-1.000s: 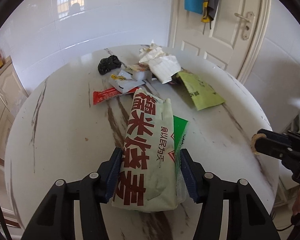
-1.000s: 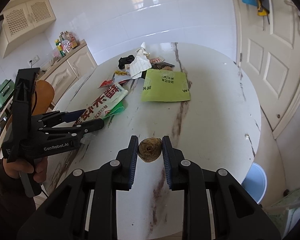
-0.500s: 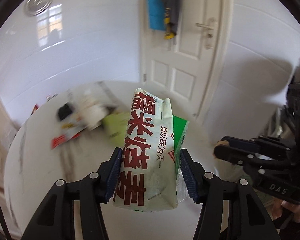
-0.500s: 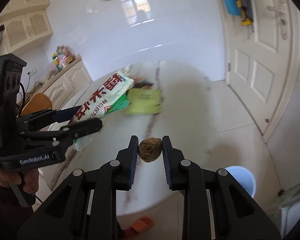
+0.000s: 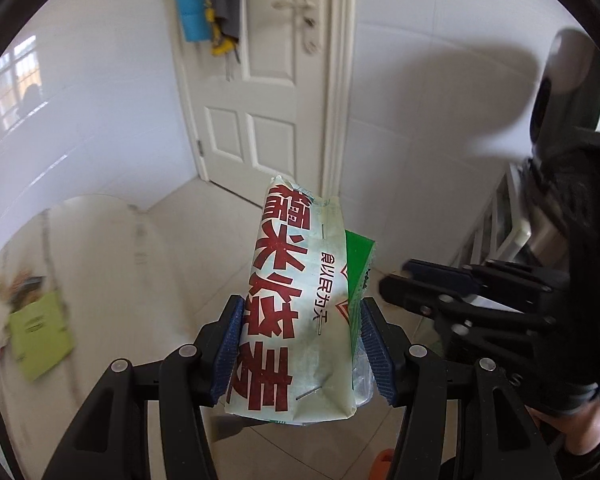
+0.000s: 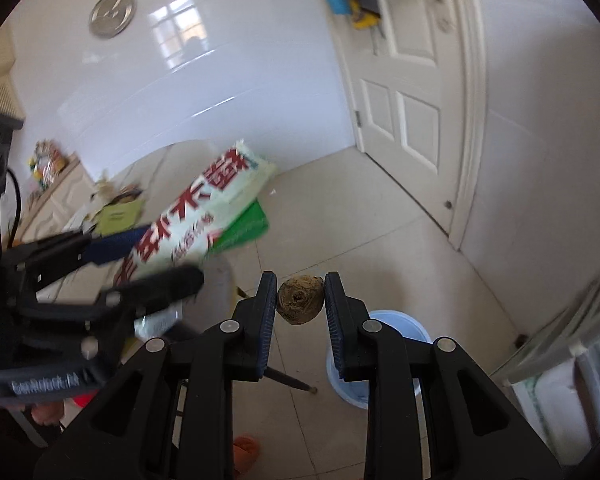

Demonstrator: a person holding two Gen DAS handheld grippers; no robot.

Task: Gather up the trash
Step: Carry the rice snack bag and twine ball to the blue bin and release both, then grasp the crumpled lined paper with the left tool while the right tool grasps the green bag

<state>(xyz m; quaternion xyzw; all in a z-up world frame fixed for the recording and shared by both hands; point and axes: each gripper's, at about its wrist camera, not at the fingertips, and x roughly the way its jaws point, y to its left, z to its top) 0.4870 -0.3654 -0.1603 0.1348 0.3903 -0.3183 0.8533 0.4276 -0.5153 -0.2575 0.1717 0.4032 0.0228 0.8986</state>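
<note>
Trash is in both grippers now and off the surface. The left gripper pinches a pale bag with red lettering, a green packet tucked beside it, both jutting forward past the fingertips. The right gripper pinches a small brown ball between its pads. A second ago both hung over the surface; since then they have swung aside, so the surface and its leftover litter, a lime packet among it, now lie off to the left and the floor fills the view ahead. A blue bin sits on the floor just below and to the right of the right gripper. This looks like the carry to that bin; release probably comes next, and the wide, floppy bag may catch the rim.
</note>
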